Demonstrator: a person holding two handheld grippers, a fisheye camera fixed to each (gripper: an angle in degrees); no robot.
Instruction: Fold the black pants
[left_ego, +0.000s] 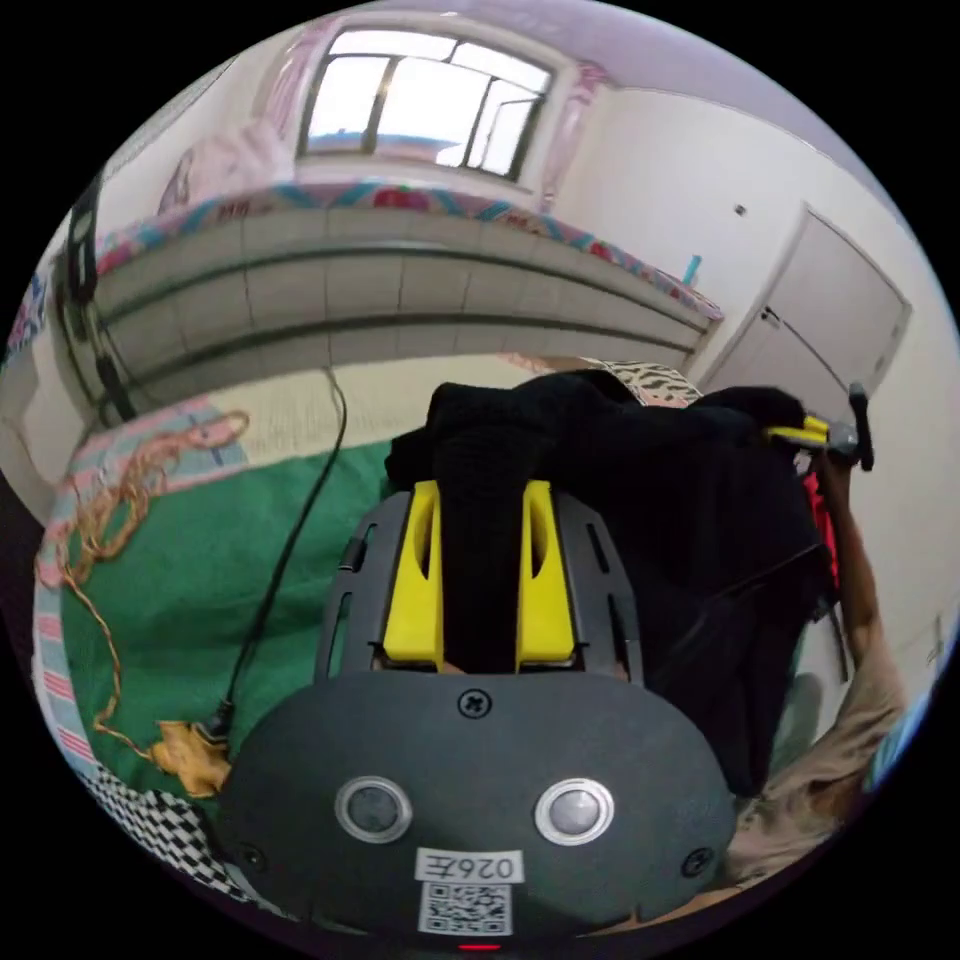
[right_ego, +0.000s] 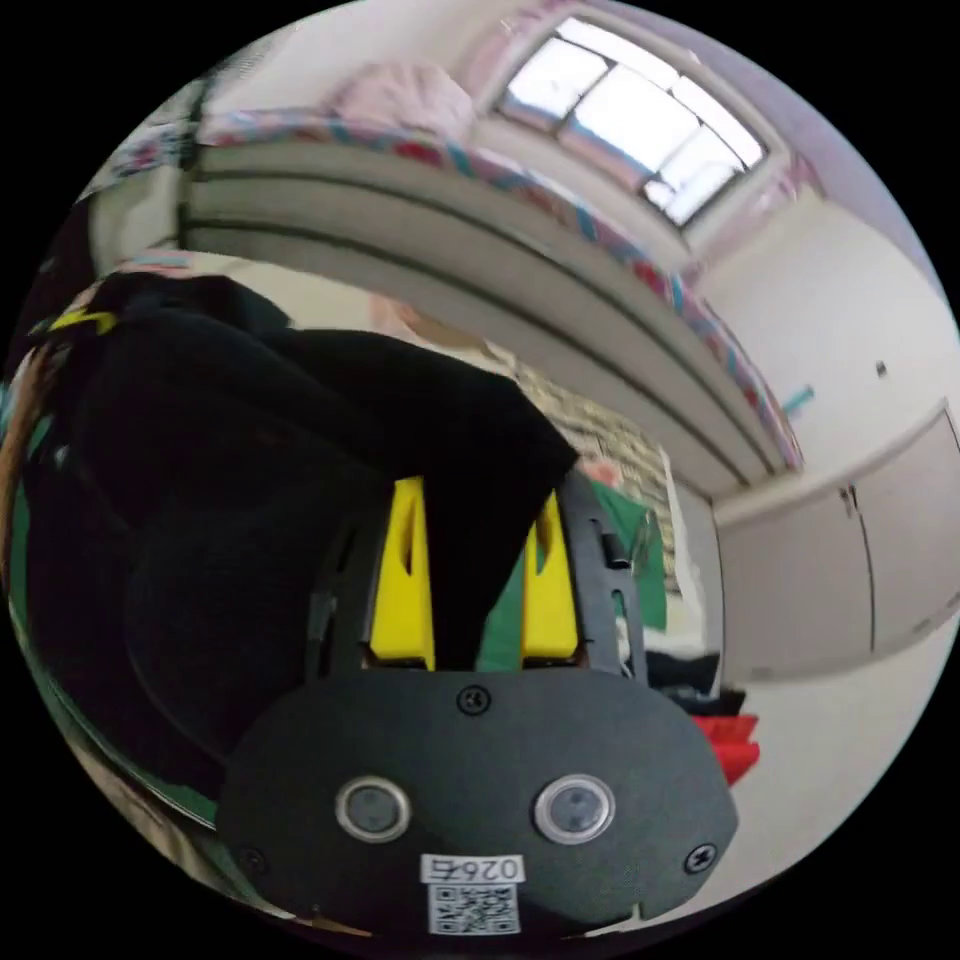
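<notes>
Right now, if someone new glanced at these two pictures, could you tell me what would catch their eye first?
First, the black pants held up in a bunched dark mass, gripped at one end by the left gripper and at the other by the right gripper, whose yellow jaws stand out against the cloth. Next, the green cover under them with a black cable trailing across it, and the bright window high on the far wall.

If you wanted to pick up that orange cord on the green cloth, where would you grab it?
Probably at the long single strand of the orange cord that runs across the green cloth, coming straight down from above. There it lies flat and alone. The far end is a tangled heap and the near end a bunched clump beside the black cable, so those would snag.
</notes>
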